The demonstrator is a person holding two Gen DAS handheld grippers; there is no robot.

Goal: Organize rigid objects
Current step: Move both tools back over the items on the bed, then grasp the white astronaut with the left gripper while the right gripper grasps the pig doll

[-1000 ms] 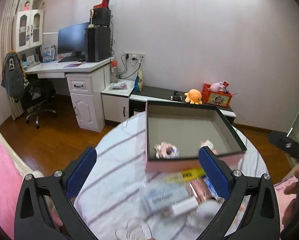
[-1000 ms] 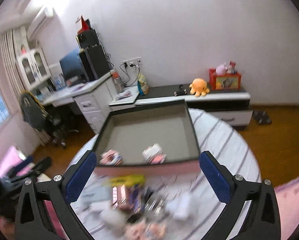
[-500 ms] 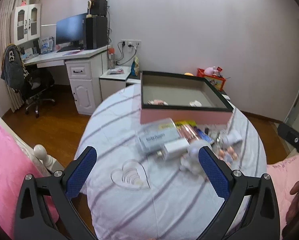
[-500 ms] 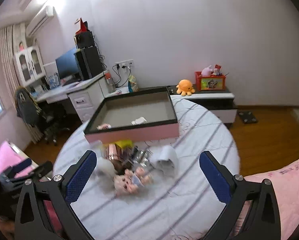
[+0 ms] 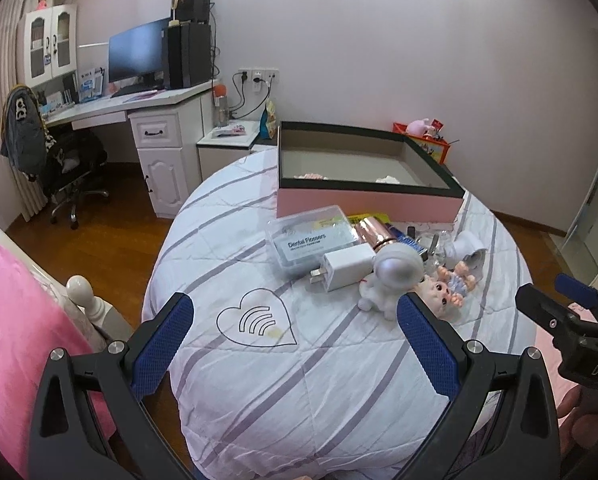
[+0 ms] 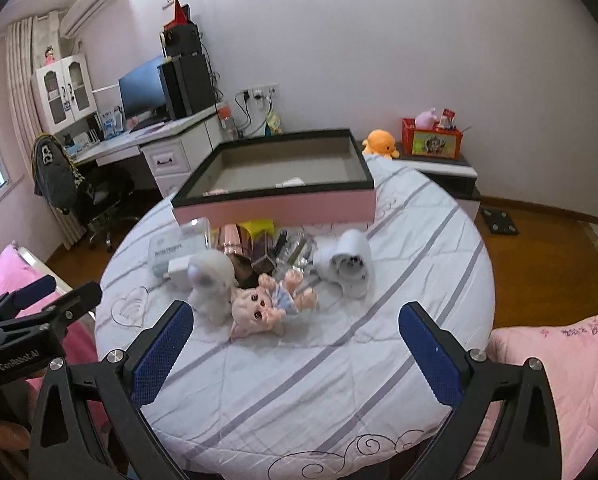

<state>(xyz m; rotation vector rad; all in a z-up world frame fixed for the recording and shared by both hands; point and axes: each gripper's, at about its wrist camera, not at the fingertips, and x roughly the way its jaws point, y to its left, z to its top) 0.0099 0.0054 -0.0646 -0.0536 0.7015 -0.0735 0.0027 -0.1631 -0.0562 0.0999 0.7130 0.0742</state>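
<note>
Striped round table [image 6: 399, 264] carries a toy heap just before the pink box [image 6: 275, 208]. Both left gripper [image 5: 295, 344] and right gripper [image 6: 295, 344] hang spread and empty; reaching for the doll [image 6: 267, 308] could topple the astronaut figure [image 6: 211, 280] touching it.

A home bedroom, judging by the furnishings. At upper left, a white desk [image 5: 139, 106] carrying a monitor [image 5: 137, 56] and computer tower [image 5: 191, 54], with an office chair [image 5: 73, 160] draped in a jacket. Pink bedding [image 5: 15, 320] at lower left. Wood floor [image 5: 99, 232], air conditioner [image 6: 89, 4] up high, orange plush toy [image 6: 379, 142] on a low cabinet [image 6: 439, 168] at right.
</note>
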